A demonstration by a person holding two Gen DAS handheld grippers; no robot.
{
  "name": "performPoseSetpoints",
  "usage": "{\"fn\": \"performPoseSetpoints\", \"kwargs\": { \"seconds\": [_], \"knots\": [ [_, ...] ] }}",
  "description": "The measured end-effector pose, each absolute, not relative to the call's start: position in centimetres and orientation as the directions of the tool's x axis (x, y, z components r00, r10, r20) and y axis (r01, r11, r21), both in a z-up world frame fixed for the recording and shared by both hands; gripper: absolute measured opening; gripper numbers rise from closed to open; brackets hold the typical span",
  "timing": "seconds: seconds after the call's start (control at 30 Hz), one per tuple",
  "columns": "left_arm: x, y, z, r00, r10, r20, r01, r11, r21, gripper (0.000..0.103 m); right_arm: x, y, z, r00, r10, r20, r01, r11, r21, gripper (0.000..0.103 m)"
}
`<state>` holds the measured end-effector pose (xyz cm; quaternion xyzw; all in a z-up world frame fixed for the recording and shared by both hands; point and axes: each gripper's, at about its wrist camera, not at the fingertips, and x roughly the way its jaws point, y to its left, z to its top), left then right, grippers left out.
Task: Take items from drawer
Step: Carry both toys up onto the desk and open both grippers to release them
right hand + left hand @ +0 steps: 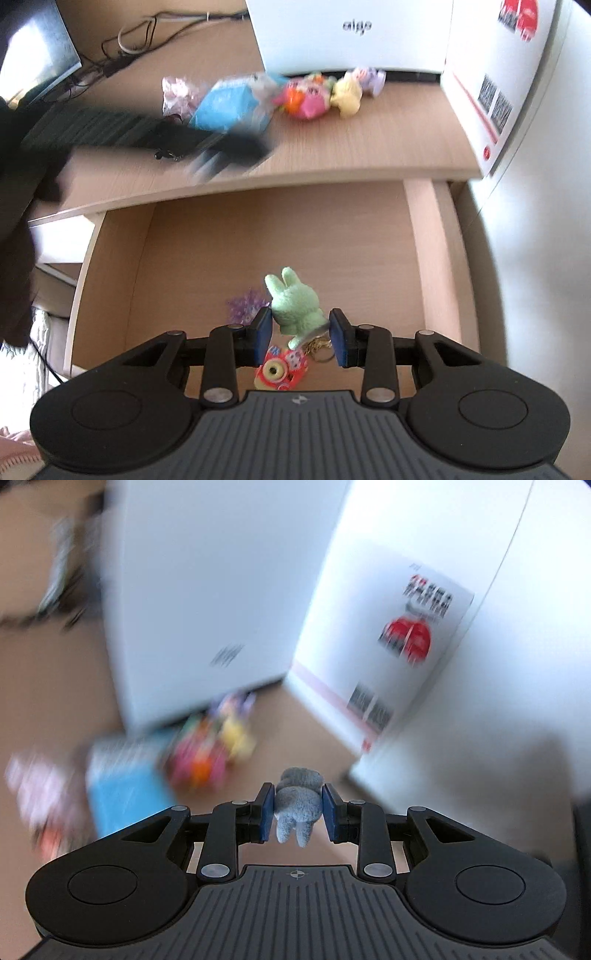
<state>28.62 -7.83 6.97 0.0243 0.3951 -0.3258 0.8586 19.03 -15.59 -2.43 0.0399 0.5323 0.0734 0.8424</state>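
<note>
**Wood tabletop, drawer open, both tongs loaded**

Wood tabletop carries a far pile of toys by a white box. Your right tongs clamp a green bunny above the open drawer; a red toy lies beneath. Your left tongs pinch a grey plush over the tabletop, view blurred.

1. One grey plush toy.
2. One green plush rabbit.
3. Two items lying in the drawer (one purple trinket, one red toy).
4. Two white boxes on the desk.
</note>
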Motion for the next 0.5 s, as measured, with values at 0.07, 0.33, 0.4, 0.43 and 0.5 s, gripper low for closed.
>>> {"fn": "performPoseSetpoints", "kwargs": {
  "seconds": [0.07, 0.33, 0.4, 0.43, 0.5],
  "knots": [
    [30.7, -10.2, 7.0, 0.499, -0.538, -0.679, 0.597, 0.782, -0.181, 0.031, 18.9, -16.0, -2.4, 0.432, 0.158, -0.888, -0.071, 0.987, 0.141, 0.033],
    [34.5, -15.0, 5.4, 0.67, -0.459, -0.584, 0.529, 0.847, -0.059, 0.033, 18.1, -18.4, -1.8, 0.472, 0.102, -0.876, -0.031, 0.995, 0.099, 0.033],
    [34.3, -13.9, 5.9, 0.684, -0.471, -0.557, 0.496, 0.86, -0.12, 0.033, 18.1, -19.1, -1.9, 0.476, 0.099, -0.874, -0.012, 0.994, 0.106, 0.033],
    [33.9, -13.1, 6.2, 0.687, -0.472, -0.552, 0.48, 0.866, -0.144, 0.033, 18.3, -19.5, -2.0, 0.476, 0.096, -0.874, 0.0, 0.994, 0.109, 0.033],
    [32.6, -10.8, 6.4, 0.675, -0.487, -0.554, 0.457, 0.866, -0.205, 0.033, 18.7, -20.0, -2.2, 0.475, 0.089, -0.875, 0.021, 0.993, 0.112, 0.033]
  ]
}}
